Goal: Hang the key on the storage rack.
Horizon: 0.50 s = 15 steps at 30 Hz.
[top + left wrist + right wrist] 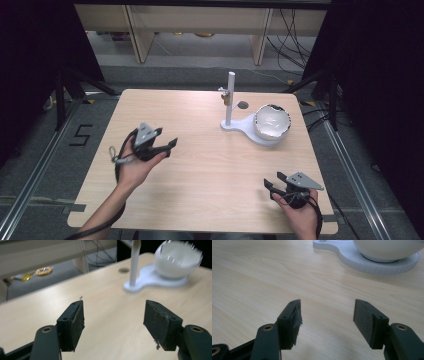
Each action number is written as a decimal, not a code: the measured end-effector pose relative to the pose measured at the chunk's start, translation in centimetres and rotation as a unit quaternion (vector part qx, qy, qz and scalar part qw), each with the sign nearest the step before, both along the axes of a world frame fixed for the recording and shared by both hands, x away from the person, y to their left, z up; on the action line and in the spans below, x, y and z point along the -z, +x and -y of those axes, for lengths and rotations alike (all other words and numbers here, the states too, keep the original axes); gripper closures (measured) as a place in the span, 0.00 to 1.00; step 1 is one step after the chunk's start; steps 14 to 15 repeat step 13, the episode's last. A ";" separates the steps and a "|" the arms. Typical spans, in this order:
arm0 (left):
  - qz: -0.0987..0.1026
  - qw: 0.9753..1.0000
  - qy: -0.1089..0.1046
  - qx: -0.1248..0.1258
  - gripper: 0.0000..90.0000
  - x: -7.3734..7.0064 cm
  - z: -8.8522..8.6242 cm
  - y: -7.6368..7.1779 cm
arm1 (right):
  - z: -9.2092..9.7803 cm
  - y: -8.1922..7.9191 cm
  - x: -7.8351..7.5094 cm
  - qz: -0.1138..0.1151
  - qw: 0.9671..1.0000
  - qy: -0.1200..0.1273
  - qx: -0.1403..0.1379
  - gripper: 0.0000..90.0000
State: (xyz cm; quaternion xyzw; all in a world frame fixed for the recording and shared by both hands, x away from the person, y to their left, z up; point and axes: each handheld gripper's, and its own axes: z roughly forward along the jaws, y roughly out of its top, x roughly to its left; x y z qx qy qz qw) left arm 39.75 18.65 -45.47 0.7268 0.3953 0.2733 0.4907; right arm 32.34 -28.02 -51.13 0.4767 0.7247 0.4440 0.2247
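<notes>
high view first: we hold the left gripper (pixel 172 145) raised off the table (pixel 200 170), jaws spread and empty, aimed at the white stand (pixel 235 126) ahead and to its right. the right gripper (pixel 268 185) sits low near the table's front edge, jaws also apart, nothing between them. we judge both are parked wide so either can close on something at the stand next.

the white bowl (pixel 272 121) rests on the stand's round base, well apart from both claws, just beside the upright post (pixel 230 95) with its small brass fitting (pixel 226 96).

left gripper view gives us the bowl's (pixel 178 261) notched rim and the post (pixel 134 262), blurred, beyond the jaws. right gripper view sits lower: the ribbed base edge (pixel 384 267) under the bowl (pixel 387 248), and frayed padding on one finger (pixel 295 321).
</notes>
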 end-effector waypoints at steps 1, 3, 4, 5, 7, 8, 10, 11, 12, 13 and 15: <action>0.000 1.000 -0.009 -0.008 0.35 1.0 -0.9 -0.9 | 0.0 0.0 0.0 0.000 1.000 0.000 0.000 0.45; -0.001 0.999 -0.020 -0.025 0.33 2.7 -2.4 -2.5 | 0.0 0.0 0.0 0.000 1.000 -0.003 0.001 0.45; -0.002 0.999 -0.023 -0.035 0.33 3.4 -3.0 -3.3 | 0.0 0.1 0.1 0.005 1.000 -0.006 -0.001 0.45; -0.001 0.999 -0.026 -0.044 0.33 4.2 -3.5 -4.0 | 0.2 0.4 0.2 0.020 1.000 -0.019 -0.011 0.45; 0.011 0.998 -0.040 -0.057 0.33 5.5 -4.1 -5.2 | 0.1 0.4 0.1 0.021 1.000 -0.018 -0.009 0.45; 0.019 0.997 -0.038 -0.067 0.33 5.8 -4.3 -5.8 | 0.1 0.4 0.1 0.022 1.000 -0.020 -0.009 0.45; 0.027 0.996 -0.046 -0.078 0.33 6.2 -4.6 -6.5 | 0.0 0.4 0.1 0.017 1.000 -0.021 -0.014 0.45; 0.030 0.995 -0.051 -0.078 0.33 6.1 -4.6 -6.6 | -0.1 0.3 0.1 0.013 1.000 -0.018 -0.013 0.45; 0.035 0.995 -0.051 -0.077 0.33 6.2 -4.7 -6.7 | -0.2 0.4 0.2 0.018 1.000 -0.012 -0.015 0.45; 0.038 0.994 -0.053 -0.084 0.33 6.2 -4.7 -6.8 | -0.2 0.3 0.2 0.015 1.000 -0.014 -0.014 0.45; 0.038 0.994 -0.053 -0.084 0.33 6.2 -4.7 -6.8 | -0.2 0.3 0.2 0.015 1.000 -0.014 -0.014 0.45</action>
